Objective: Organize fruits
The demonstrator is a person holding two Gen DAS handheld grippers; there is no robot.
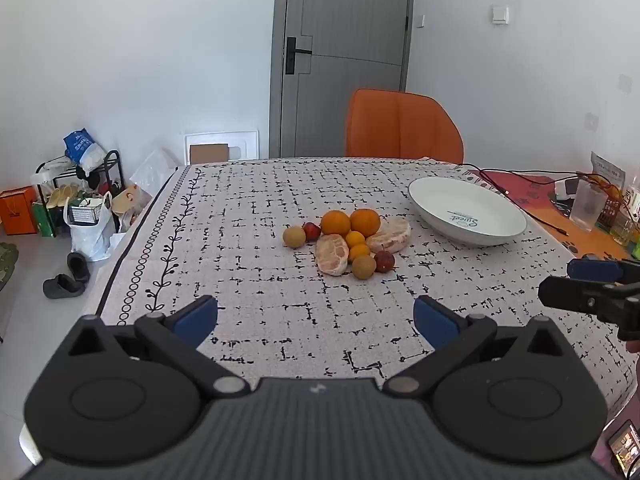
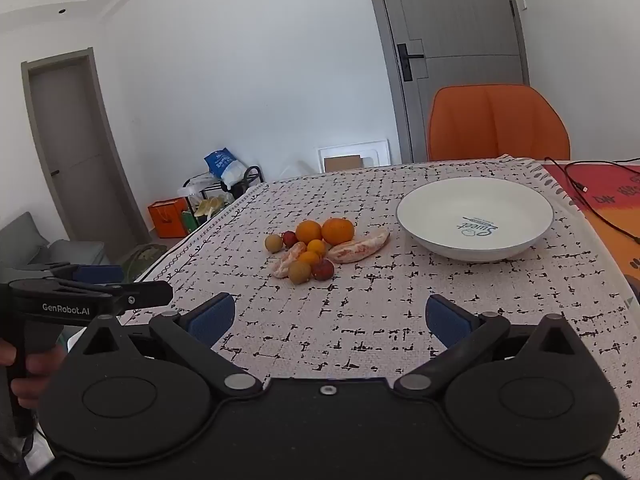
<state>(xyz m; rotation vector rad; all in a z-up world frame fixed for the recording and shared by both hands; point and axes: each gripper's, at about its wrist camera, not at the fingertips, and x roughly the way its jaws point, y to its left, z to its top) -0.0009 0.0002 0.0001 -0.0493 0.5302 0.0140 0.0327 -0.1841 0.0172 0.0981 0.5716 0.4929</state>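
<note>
A pile of fruit lies mid-table: two large oranges (image 1: 335,223) (image 2: 338,231), two small oranges (image 1: 359,251), two peeled pomelo segments (image 1: 331,254) (image 2: 359,249), two brown longans (image 1: 363,267) (image 2: 299,272) and two dark red fruits (image 1: 384,261) (image 2: 322,269). A white shallow bowl (image 1: 466,210) (image 2: 475,218) stands empty to the right of the pile. My left gripper (image 1: 316,318) is open and empty, held above the near table, well short of the fruit. My right gripper (image 2: 330,318) is also open and empty, at a similar distance.
The table carries a white patterned cloth (image 1: 260,272). An orange chair (image 1: 402,126) stands at the far edge. Cables (image 1: 532,178), a clear cup (image 1: 588,204) and small items lie at the far right. Bags and a shoe rack (image 1: 80,200) sit on the floor at left.
</note>
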